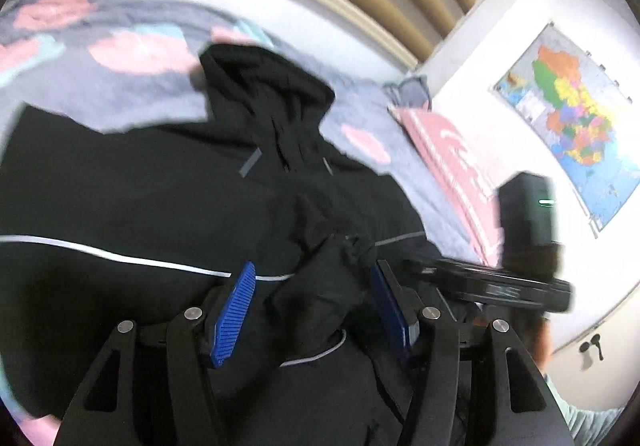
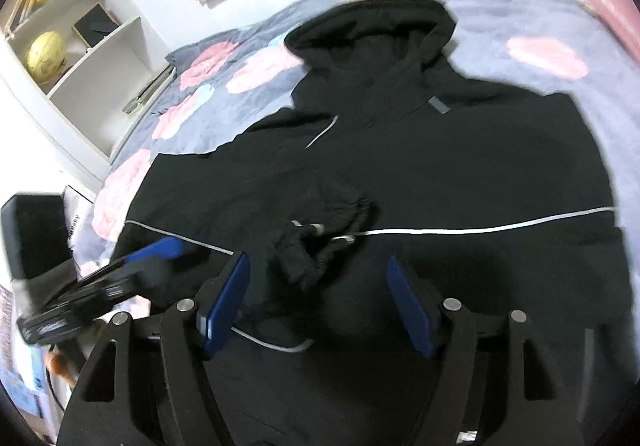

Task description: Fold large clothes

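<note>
Both grippers, left gripper (image 1: 312,310) & right gripper (image 2: 318,306), hang released w/ nothing clamped. Black hooded jacket w/ white piping (image 2: 440,174) lies ahead on the bed (image 2: 520,18), hood far; its bunched cuffs sit just beyond both.

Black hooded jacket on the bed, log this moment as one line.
black hooded jacket: spread on bed, cuffs bunched mid-chest | left gripper: open | right gripper: open

Most of the bed (image 2: 500,6) is covered by the black hooded jacket (image 2: 460,166). Open bedspread is left beyond its hood and to either side. A bunched cuff (image 2: 320,234) is raised on the jacket's middle; a pink pillow (image 1: 448,158) lies beside it.
</note>
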### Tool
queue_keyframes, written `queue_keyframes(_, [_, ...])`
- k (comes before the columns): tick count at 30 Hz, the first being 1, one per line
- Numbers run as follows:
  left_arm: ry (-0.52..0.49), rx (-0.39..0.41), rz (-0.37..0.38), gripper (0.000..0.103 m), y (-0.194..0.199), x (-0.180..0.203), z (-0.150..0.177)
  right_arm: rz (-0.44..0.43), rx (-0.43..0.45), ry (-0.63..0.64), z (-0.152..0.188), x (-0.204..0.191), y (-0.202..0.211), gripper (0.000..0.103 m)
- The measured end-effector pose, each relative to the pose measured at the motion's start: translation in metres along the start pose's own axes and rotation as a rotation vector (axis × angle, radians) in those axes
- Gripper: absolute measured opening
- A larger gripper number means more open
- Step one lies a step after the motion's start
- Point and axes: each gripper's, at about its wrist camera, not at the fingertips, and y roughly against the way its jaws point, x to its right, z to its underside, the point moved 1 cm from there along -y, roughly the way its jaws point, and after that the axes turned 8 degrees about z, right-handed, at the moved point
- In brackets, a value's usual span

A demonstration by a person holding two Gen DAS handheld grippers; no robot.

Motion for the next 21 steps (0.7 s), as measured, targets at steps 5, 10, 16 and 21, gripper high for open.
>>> queue_keyframes(5, [-0.052,0.086,-0.101,0.061,0.047,0.003,-0.001,0.063,-0.026,-0.086,0.001,-0.005,-0.021,0.075])
queue_keyframes(10, [-0.02,0.156,-0.192,0.063,0.083,-0.007,-0.006,0.017,-0.11,-0.073,-0.008,-0.014,-0.05,0.043])
queue_keyframes(16, [0.012,0.172,-0.295,0.064,0.089,-0.014,-0.016,0.123,0.085,0.069,-0.021,-0.035,0.012,0.035])
queue_keyframes(21, [-0.07,0.118,-0.358,0.064,0.058,0.001,-0.026,0.256,0.25,0.102,-0.036,-0.008,0.083,0.035])
